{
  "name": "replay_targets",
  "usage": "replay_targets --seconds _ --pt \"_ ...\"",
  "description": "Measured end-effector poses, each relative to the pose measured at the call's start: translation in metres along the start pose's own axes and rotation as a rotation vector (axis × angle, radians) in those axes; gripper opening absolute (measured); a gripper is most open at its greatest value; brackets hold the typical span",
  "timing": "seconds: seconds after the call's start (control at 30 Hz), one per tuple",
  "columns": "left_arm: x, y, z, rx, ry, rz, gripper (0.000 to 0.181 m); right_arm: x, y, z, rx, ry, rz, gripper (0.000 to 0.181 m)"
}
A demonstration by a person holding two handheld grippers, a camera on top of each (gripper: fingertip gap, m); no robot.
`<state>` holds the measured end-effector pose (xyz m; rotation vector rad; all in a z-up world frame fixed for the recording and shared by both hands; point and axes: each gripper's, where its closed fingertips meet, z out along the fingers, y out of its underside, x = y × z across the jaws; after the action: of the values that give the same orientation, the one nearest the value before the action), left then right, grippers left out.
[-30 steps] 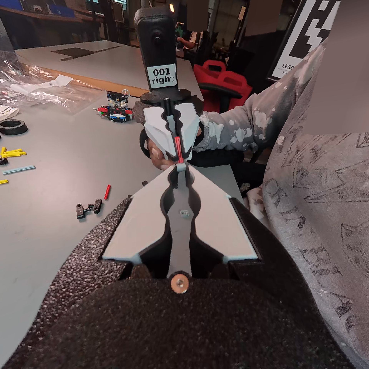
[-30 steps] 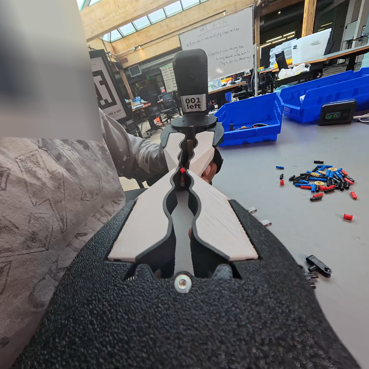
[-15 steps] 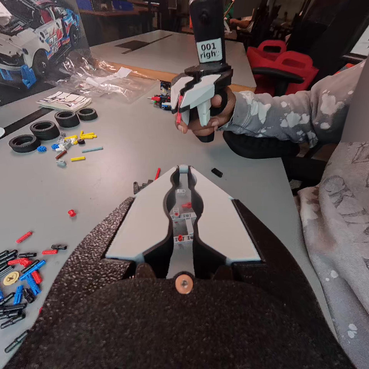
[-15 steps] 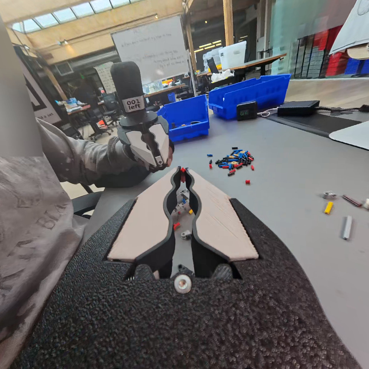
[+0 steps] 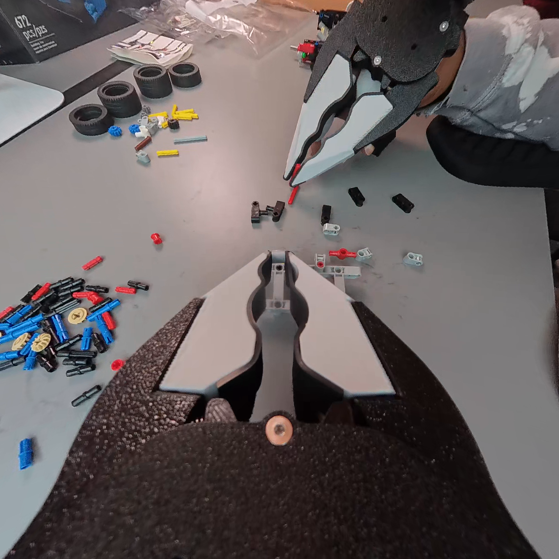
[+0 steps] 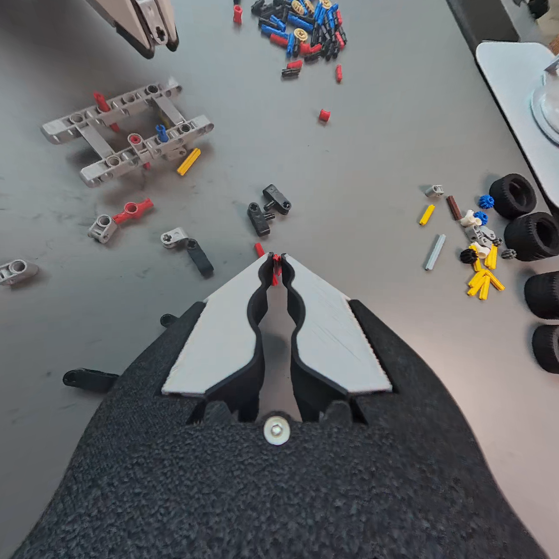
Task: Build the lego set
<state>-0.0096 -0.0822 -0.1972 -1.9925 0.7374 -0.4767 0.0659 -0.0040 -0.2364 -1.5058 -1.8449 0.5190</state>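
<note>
Grey tabletop [image 6: 378, 157] carries the whole spread of Lego parts. Lying flat on it in the right wrist view is the part-built grey beam frame [image 6: 127, 133], with a red axle, a red pin and a blue pin standing in it and a yellow axle [image 6: 188, 161] just beside its near corner.

The left gripper [image 5: 278, 252] is clenched on a light grey beam piece [image 5: 276, 282] that runs back between its fingers, the tip of the piece reaching the fingertips; the same gripper shows at the top left of the right wrist view, hanging above the frame. The right gripper [image 6: 276, 255] is pinched shut on a short red axle [image 6: 276, 267], its tips low over the table; whether they touch it I cannot tell. A second red axle [image 5: 292, 195] lies just beyond those tips, next to a pair of joined black connectors [image 6: 267, 210].

Nearby lie a red connector joined to a grey one [image 6: 121, 219], a grey-and-black angled pair [image 6: 187, 249], and loose black and grey connectors. Farther off is a heap of blue, black and red pins with tan gears [image 5: 51, 326]; well apart from it, a small cluster of yellow axles and blue gears [image 6: 481, 251] sits beside four black tyres [image 5: 133, 90]. Behind the tyres lie a sticker sheet [image 5: 151, 48], clear plastic bags and a dark box.
</note>
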Motion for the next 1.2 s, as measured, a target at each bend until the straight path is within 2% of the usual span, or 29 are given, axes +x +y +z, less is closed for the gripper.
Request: replay_targets --seconds 0.03,0.13,0.3,0.43,0.6,0.73,0.8,0.97,1.07,1.2 --pt "0.002 0.003 0.001 -0.014 0.006 0.004 0.007 -0.004 0.000 0.001 -0.002 -0.017 0.001 0.008" --pt "0.006 0.008 0.004 -0.043 0.014 0.023 0.007 -0.008 0.002 0.000 -0.003 -0.047 0.021 0.020" --pt "0.013 0.017 0.003 -0.107 0.069 0.037 0.007 -0.008 0.003 -0.011 0.000 -0.124 0.009 0.019" --pt "0.019 0.026 -0.004 -0.161 0.140 0.063 0.007 -0.004 0.007 -0.006 -0.095 -0.200 -0.118 0.020" --pt "0.010 0.042 -0.016 -0.239 0.150 0.058 0.007 -0.005 0.002 0.002 -0.226 -0.358 -0.310 0.034" --pt "0.002 0.061 -0.019 -0.321 0.145 0.042 0.009 -0.006 0.004 0.010 -0.325 -0.477 -0.358 0.038" --pt "0.000 0.067 -0.017 -0.341 0.136 0.040 0.011 -0.008 0.006 0.010 -0.348 -0.522 -0.330 0.033" --pt "0.002 0.066 -0.015 -0.332 0.137 0.045 0.019 -0.012 0.009 0.005 -0.324 -0.491 -0.302 0.008" --pt "0.000 0.058 -0.015 -0.298 0.124 0.052 0.024 -0.013 0.010 0.003 -0.289 -0.429 -0.264 0.007" --pt "-0.002 0.036 -0.017 -0.185 0.103 0.029 0.027 -0.016 0.013 -0.003 -0.242 -0.380 -0.249 0.007"
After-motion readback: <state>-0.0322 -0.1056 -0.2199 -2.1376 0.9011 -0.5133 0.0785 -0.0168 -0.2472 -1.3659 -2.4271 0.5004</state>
